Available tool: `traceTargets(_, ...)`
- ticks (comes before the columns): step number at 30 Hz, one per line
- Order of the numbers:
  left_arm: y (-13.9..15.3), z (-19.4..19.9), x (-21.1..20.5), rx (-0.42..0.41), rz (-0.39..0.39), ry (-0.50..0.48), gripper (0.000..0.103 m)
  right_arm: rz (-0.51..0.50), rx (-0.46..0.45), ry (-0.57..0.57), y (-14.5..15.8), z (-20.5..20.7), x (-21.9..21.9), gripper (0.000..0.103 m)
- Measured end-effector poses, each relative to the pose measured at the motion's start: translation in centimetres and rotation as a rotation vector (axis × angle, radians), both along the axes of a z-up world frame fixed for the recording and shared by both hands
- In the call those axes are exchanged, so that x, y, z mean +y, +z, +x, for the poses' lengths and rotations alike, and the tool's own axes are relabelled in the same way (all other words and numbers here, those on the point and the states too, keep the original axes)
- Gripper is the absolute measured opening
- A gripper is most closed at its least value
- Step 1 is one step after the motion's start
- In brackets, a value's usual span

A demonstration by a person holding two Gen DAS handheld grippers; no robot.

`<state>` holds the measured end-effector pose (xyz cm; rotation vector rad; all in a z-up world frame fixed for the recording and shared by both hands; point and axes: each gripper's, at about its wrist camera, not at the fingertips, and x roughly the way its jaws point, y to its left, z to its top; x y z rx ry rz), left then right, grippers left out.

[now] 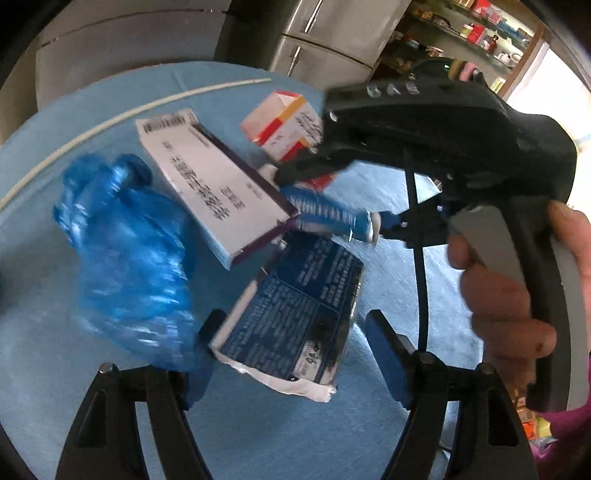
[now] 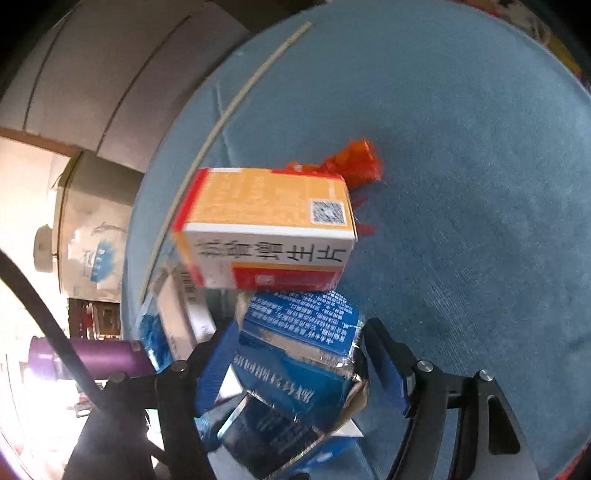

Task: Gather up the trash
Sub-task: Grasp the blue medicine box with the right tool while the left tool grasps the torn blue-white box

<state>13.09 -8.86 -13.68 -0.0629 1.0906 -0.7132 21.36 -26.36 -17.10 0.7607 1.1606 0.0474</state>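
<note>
On the blue-covered round table [image 1: 74,369] lies a heap of trash. It holds a crumpled blue plastic bag [image 1: 125,258], a white box with a purple edge [image 1: 214,192], an orange-and-white box [image 1: 284,125] [image 2: 266,229] and a dark blue box [image 1: 291,314] [image 2: 269,435]. My left gripper [image 1: 295,339] is open astride the dark blue box, with a gap at its right finger. My right gripper [image 1: 340,201] [image 2: 301,365], held by a hand [image 1: 509,295], stands open around a blue tube [image 1: 332,214] [image 2: 295,350] lying on the heap.
An orange-red wrapper [image 2: 351,162] lies behind the orange box. A thin white strip [image 1: 129,114] [image 2: 240,96] runs across the cloth near its far edge. Beyond the table stand a steel fridge [image 1: 325,37] and stocked shelves [image 1: 480,33]. A purple bottle [image 2: 92,358] shows at the left.
</note>
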Motion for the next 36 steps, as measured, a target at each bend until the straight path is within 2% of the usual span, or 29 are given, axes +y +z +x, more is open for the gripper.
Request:
traceTargets(2,-0.1,-0.6,-0.5,-0.028,0.002,0.004,0.073,-0.005,0.008,0.002,0.1,0.4,0.4,0.078)
traceTargets(3,-0.2,-0.8,-0.8,-0.03,0.004,-0.006,0.064,-0.008,0.015,0.012,0.0,0.6,0.7,0.078)
traceTargets(6,-0.3,-1.7,-1.2,-0.045,0.016,0.0,0.064,-0.105,0.024,0.036,0.4,1.0,1.7,0.078)
traceTargets(14,-0.2,-3.4,-0.1,-0.025,-0.004,0.034,0.061,-0.201,0.017,0.137,0.3,1.4,2.9,0.076)
traceTargets(22,0.9,-3.7,1.6,-0.018,-0.006,0.074,0.057,-0.136,-0.003,0.146,0.5,-1.4,1.1,0.075)
traceTargets(24,1.1,-4.0,1.8,-0.021,-0.006,0.081,0.057,-0.088,-0.013,0.136,0.2,-2.5,0.3,0.075)
traceTargets(27,1.9,-4.9,1.9,-0.032,-0.007,0.088,0.056,-0.033,-0.04,0.129,0.1,-4.4,-1.1,0.075)
traceTargets(36,3.8,-7.2,1.3,-0.09,0.018,0.085,0.055,0.027,-0.099,0.077,0.5,-10.9,-4.6,0.075)
